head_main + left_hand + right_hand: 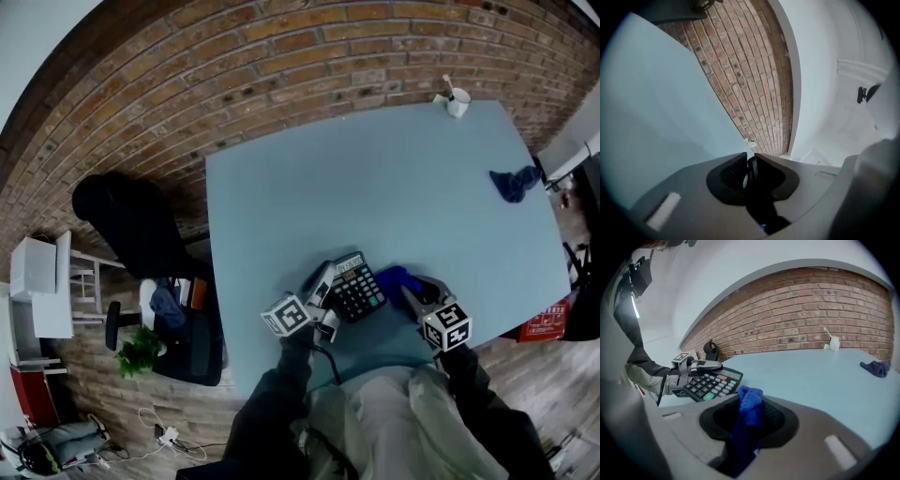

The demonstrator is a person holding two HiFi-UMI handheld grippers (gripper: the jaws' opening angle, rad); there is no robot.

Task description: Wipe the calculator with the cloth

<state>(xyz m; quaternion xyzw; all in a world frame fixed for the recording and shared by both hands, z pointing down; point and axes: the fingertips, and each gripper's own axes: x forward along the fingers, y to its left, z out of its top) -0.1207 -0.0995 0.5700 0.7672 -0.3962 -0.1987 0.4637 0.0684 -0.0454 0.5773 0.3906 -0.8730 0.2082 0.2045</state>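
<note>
- My left hand-held gripper has its jaws pressed nearly together on the calculator. In its own view the calculator shows only as a thin dark sliver seen edge-on, with no keys visible.
- From the right gripper view, that grip sits on the calculator's display end. The jaw covers part of the screen.
- The calculator is at the near edge of the desk, keys up and tilted. I cannot tell whether its underside rests on the desk.
- My right hand-held gripper is pinching the blue cloth. A bunched tuft sticks up past the jaw tips, and the rest drops into the dark throat of the gripper out of sight.
- In the head view the cloth lies just beside the calculator's right side. Whether they touch is hard to make out.
- A second dark blue cloth lies crumpled near the desk's right edge, well apart.
- A white cup stands at the far corner. Something thin juts out of it, too small to identify.
</note>
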